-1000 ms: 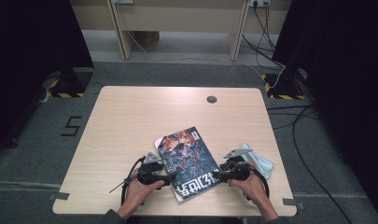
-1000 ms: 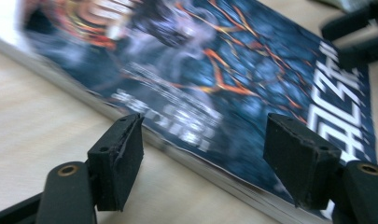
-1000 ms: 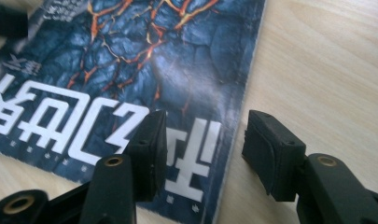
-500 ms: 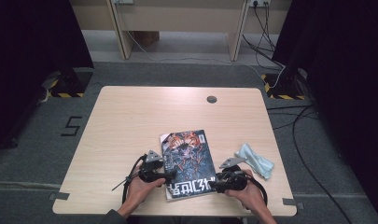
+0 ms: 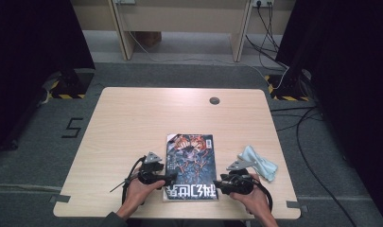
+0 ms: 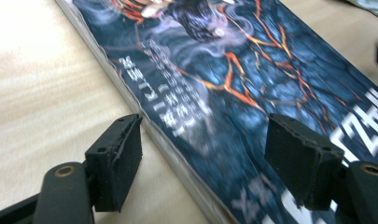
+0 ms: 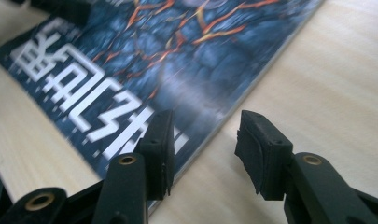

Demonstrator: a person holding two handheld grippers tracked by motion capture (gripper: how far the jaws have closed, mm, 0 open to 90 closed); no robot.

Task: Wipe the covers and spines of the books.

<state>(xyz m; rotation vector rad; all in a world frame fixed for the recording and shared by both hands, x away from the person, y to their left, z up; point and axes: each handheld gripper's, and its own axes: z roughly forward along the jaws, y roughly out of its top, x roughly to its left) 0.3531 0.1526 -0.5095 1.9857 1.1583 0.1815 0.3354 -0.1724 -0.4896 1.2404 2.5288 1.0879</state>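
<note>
We hold both grippers' jaws open astride the book (image 5: 191, 163): left gripper (image 6: 203, 158) wide, right gripper (image 7: 203, 149) narrower, just closing, gripping nothing.

In the high view the table (image 5: 132, 127) is evenly and brightly lit from overhead, with a pale glare patch at upper centre of its top, while the left and right edges of the frame fall into near-black. In the left gripper view the book (image 6: 233, 93) is soft with motion blur toward the upper centre, and strong glare washes out the wood at upper left. In the right gripper view the cover lettering at left is smeared; the near black jaws are sharper and cast soft shadows.
</note>
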